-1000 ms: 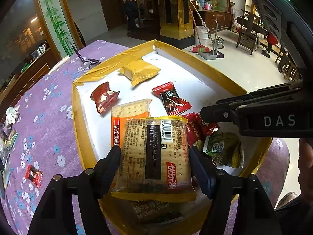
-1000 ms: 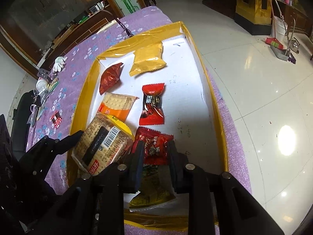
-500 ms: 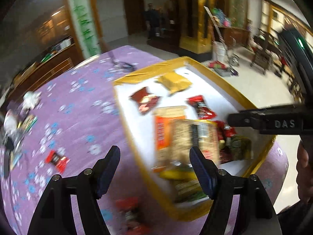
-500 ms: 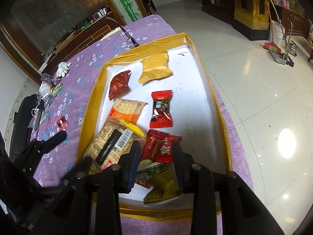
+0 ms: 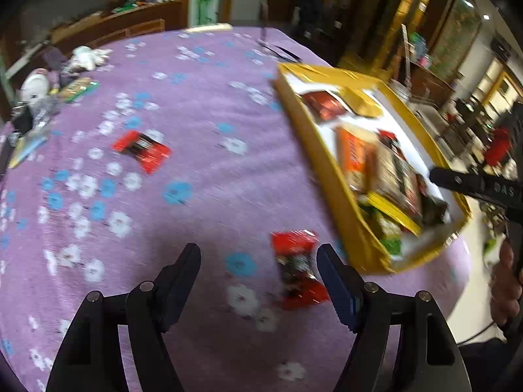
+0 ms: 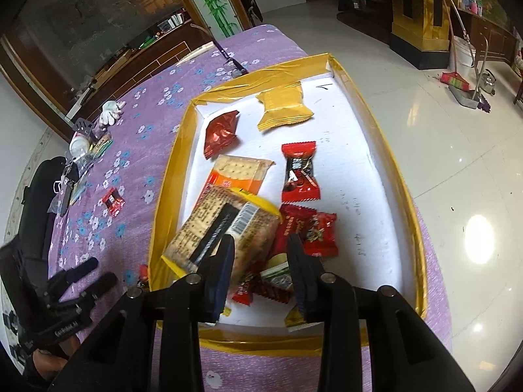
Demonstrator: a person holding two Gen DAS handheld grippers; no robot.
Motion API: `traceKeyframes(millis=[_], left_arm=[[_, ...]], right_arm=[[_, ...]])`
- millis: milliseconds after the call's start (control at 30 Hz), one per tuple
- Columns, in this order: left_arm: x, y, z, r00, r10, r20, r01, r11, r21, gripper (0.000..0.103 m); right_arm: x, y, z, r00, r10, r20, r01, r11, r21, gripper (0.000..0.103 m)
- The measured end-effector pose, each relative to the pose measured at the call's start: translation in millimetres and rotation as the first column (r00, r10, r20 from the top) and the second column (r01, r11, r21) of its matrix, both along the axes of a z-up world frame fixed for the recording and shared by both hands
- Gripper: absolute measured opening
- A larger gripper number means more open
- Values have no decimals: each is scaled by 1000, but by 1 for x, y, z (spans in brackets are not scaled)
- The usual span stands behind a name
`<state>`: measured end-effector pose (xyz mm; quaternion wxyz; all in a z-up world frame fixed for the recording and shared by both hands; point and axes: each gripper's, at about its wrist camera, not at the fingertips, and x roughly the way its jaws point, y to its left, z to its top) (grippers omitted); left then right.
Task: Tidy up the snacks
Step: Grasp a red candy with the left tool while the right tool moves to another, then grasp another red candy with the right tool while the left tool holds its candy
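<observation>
Our left gripper [image 5: 258, 281] hangs over the purple flowered tablecloth [image 5: 196, 170] with its jaws spread wide and nothing clamped; a red-wrapped candy [image 5: 295, 269] lies on the cloth between the fingers, close to the right one, though blur keeps us from telling whether it touches. Just right of it rises the near corner of the shallow yellow-rimmed tray with a white floor [image 5: 330, 170], so room on that side is tight, while to the left and far side the cloth runs open, broken only by a second red candy [image 5: 141, 150] well away and a clutter of small items [image 5: 39, 98] at the far left edge. Our right gripper [image 6: 260, 258] sits low over the tray's near end, jaws having just eased apart to a narrow gap, gripping nothing; beneath them lie a cracker packet with a barcode [image 6: 225, 228] and red wrappers [image 6: 307, 232]. Farther in lie an orange cracker packet [image 6: 238, 173], a dark red pouch [image 6: 220, 134] and a yellow pouch [image 6: 284, 106]. The tray's right half [image 6: 359, 176] is bare white floor.
</observation>
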<state>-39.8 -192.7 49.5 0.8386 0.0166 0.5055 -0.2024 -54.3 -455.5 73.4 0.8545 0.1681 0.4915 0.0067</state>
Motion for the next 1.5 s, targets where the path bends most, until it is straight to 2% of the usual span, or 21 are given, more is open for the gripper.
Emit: traceKeyframes(millis=[67, 200, 300, 433, 500, 567, 733, 900, 1000, 1033, 1100, 1200, 1300, 1400, 1500], left_arm=[[-3, -10, -5, 999, -37, -23, 37, 999, -5, 77], [-3, -24, -22, 996, -71, -57, 73, 996, 50, 76], [-1, -28, -28, 995, -73, -65, 77, 995, 58, 67], [-1, -35, -30, 997, -81, -16, 82, 991, 108, 59], [1, -34, -30, 997, -72, 6, 70, 991, 117, 49], [6, -28, -30, 999, -52, 16, 50, 991, 123, 35], [12, 12, -30, 998, 59, 13, -60, 992, 113, 35], [14, 73, -30, 978, 207, 11, -207, 972, 110, 35], [12, 111, -31, 956, 295, 9, -294, 950, 101, 35], [12, 119, -30, 954, 301, 3, -300, 950, 81, 34], [7, 130, -28, 954, 300, 0, -300, 953, 40, 33], [-1, 130, -26, 959, 281, 41, -284, 955, 90, 33], [-2, 138, -27, 962, 273, 25, -274, 960, 56, 33], [-1, 146, -30, 965, 264, 5, -264, 964, 34, 33], [-1, 145, -29, 971, 240, 8, -240, 970, 29, 33]], right_arm=[[-2, 4, 0, 1000, 3, -1, -3, 1000, -7, 32], [-7, 6, 1, 1000, 3, 1, -3, 1000, -20, 32], [-10, 6, 3, 1000, -1, 5, 1, 1000, -32, 32], [-13, 5, 5, 1000, 0, 11, 0, 999, -49, 32], [-13, 8, 8, 1000, 10, 18, -9, 998, -57, 32], [-12, 14, 11, 999, 29, 25, -27, 998, -64, 32], [-2, 32, 20, 994, 100, 38, -97, 993, -63, 32], [15, 62, 26, 978, 205, 36, -203, 978, -42, 32], [31, 89, 29, 957, 288, 29, -288, 958, -21, 32], [38, 99, 30, 948, 318, 23, -318, 948, -12, 32], [54, 124, 31, 925, 381, 11, -381, 925, -2, 32], [78, 164, 27, 884, 467, -7, -467, 884, 1, 33], [103, 205, 18, 840, 543, -23, -543, 840, -5, 35], [126, 246, 6, 798, 601, -41, -602, 797, -43, 36], [144, 276, -8, 782, 621, -62, -623, 770, -137, 36]])
